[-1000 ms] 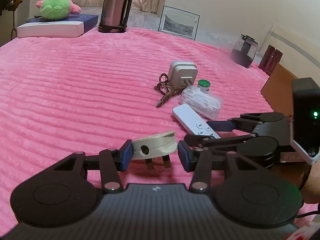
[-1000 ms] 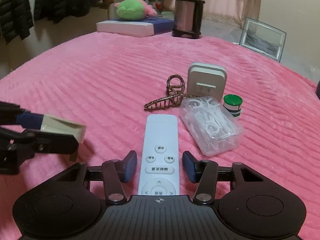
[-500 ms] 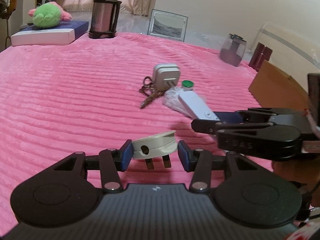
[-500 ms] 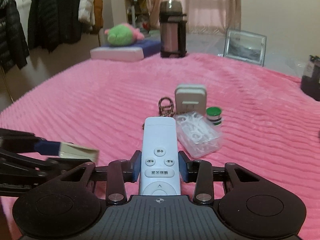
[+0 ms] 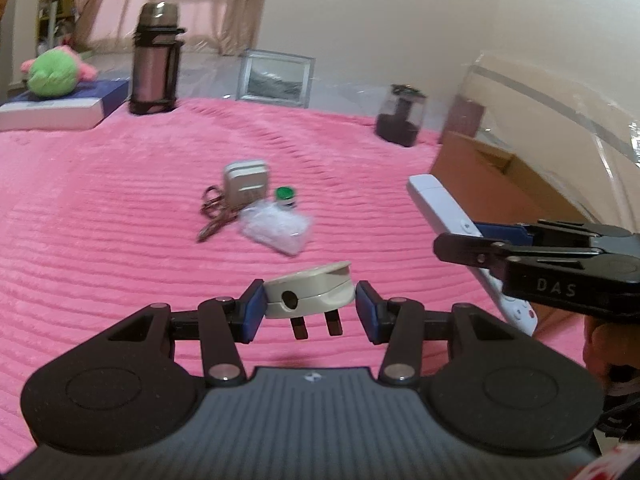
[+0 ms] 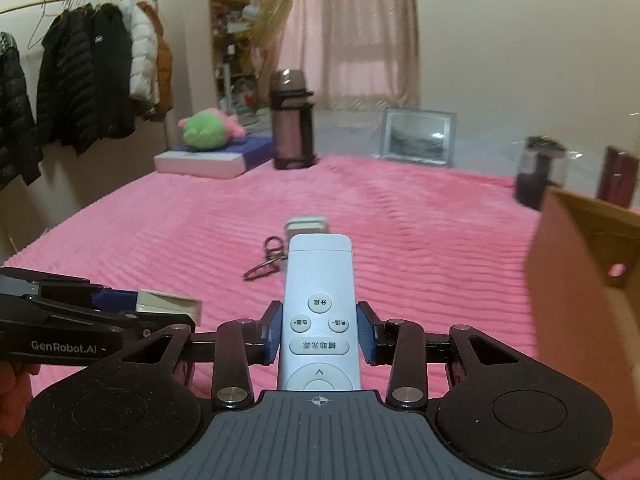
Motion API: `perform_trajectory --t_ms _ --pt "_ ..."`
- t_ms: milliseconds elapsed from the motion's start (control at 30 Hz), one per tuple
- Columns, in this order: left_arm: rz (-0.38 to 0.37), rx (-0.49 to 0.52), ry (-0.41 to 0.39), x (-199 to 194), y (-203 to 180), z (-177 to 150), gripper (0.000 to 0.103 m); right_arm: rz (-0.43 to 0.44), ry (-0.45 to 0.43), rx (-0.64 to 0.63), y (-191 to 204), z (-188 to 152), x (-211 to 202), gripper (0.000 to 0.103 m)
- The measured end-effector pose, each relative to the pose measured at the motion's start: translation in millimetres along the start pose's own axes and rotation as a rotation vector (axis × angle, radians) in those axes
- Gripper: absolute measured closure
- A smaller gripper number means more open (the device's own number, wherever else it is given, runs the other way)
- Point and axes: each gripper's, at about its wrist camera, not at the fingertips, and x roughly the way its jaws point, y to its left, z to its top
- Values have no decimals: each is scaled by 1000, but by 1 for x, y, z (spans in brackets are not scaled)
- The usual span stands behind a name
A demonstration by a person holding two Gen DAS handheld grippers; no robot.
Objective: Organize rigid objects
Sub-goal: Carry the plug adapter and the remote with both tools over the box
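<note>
My left gripper is shut on a white plug adapter with its prongs pointing down, held above the pink blanket. My right gripper is shut on a white remote and holds it in the air; the remote also shows in the left wrist view, near an open cardboard box. On the blanket lie a white charger, a brown hair claw, a green-capped jar and a clear bag of floss picks.
The cardboard box stands at the right edge of the bed. A thermos, a picture frame, a dark jar and a plush toy on a flat box sit at the far edge. Coats hang at left.
My right gripper closed on the remote, lifted it off the blanket and carried it up and right toward the cardboard box. My left gripper, still holding the adapter, rose and pulled back.
</note>
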Motion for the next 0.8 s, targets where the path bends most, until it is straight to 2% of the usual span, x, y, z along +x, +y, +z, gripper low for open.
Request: perform_trajectory --t_ms 333,800 --pt "-127 56 -18 -6 -70 14 60 -111 -52 40 -44 0 -80 68" --pt "-309 172 20 10 -178 14 60 -299 -78 112 -116 -19 -181 68"
